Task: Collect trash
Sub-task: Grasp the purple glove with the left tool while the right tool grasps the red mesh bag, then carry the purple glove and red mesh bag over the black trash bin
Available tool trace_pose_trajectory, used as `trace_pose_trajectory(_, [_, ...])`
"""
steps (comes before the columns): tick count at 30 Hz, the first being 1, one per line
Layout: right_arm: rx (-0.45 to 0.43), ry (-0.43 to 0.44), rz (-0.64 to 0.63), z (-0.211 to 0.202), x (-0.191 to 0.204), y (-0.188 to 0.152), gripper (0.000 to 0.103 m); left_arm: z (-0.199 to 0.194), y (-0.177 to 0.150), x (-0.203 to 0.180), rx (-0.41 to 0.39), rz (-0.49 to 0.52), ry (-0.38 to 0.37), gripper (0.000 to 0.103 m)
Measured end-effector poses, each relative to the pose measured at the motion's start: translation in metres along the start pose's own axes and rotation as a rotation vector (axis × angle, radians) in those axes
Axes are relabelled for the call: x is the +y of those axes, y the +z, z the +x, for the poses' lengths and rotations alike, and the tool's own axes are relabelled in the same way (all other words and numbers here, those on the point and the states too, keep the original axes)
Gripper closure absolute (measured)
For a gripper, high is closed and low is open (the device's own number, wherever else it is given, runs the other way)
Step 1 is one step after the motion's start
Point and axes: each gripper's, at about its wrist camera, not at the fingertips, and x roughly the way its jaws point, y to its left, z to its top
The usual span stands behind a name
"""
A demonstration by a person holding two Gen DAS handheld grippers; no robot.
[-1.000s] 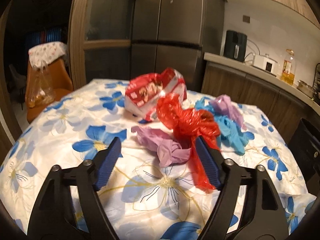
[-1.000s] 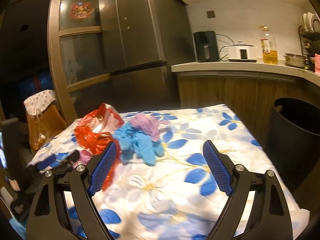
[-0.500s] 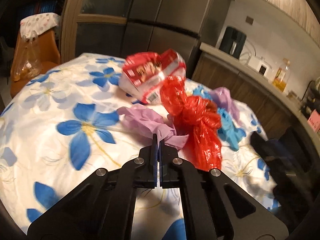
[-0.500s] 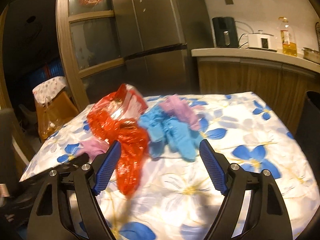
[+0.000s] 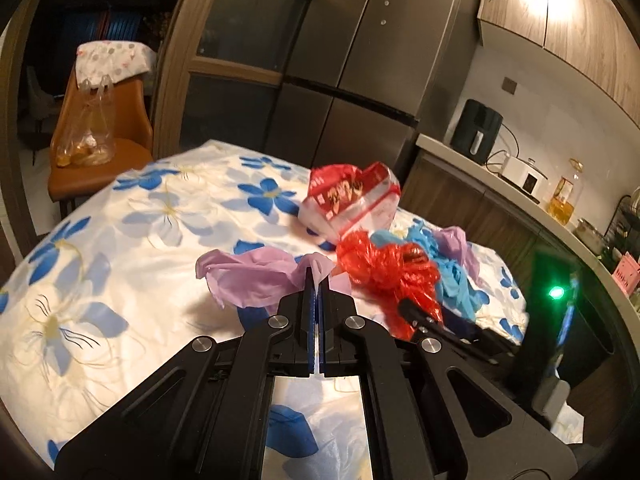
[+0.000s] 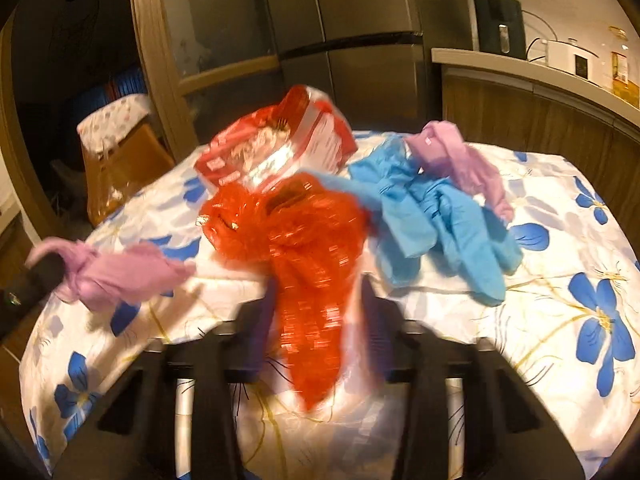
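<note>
Since half a second ago, left hand-held gripper (image 5: 316, 296) is lifting the pinched pink bag (image 5: 256, 280) off the table (image 5: 120, 248); right hand-held gripper (image 6: 320, 300) is narrowing, blurred, around the red bag (image 6: 304, 240), needing closure next

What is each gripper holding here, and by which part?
The left gripper pinches the purple glove at its right edge. The right gripper straddles the red plastic bag; grip unclear from blur.

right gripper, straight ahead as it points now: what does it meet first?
Most likely the red plastic bag: its tail hangs between the right gripper fingers, which look open, though motion blur hides any contact.
</note>
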Motion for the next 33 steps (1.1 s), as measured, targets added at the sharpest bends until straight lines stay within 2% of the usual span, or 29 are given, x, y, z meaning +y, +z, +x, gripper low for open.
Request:
trace_pose_trajectory(1, [-0.002, 0.007, -0.001, -0.001, 0.000, 0.000, 0.085, -0.001, 0.000, 0.000, -0.002, 0.001, -0.001, 0.103])
trace_pose_trajectory(2, [-0.013, 0.018, -0.005, -0.004, 0.000, 0.001, 0.090, -0.002, 0.001, 0.001, -0.002, 0.002, -0.003, 0.103])
trace_pose_trajectory(5, [-0.055, 0.030, -0.032, -0.019, 0.002, 0.000, 0.094, -0.005, 0.002, 0.000, -0.004, 0.007, -0.002, 0.103])
trace_pose_trajectory(14, [-0.167, 0.068, -0.005, -0.090, -0.014, -0.013, 0.095, -0.024, 0.000, -0.015, -0.030, 0.024, -0.016, 0.103])
trace_pose_trajectory(23, [-0.253, 0.008, 0.046, -0.154, -0.048, -0.030, 0.095, -0.045, -0.008, -0.050, -0.044, 0.077, -0.052, 0.103])
trace_pose_trajectory(33, [-0.325, -0.100, 0.106, -0.206, -0.099, -0.046, 0.095, -0.049, -0.023, -0.116, -0.024, 0.167, -0.122, 0.103])
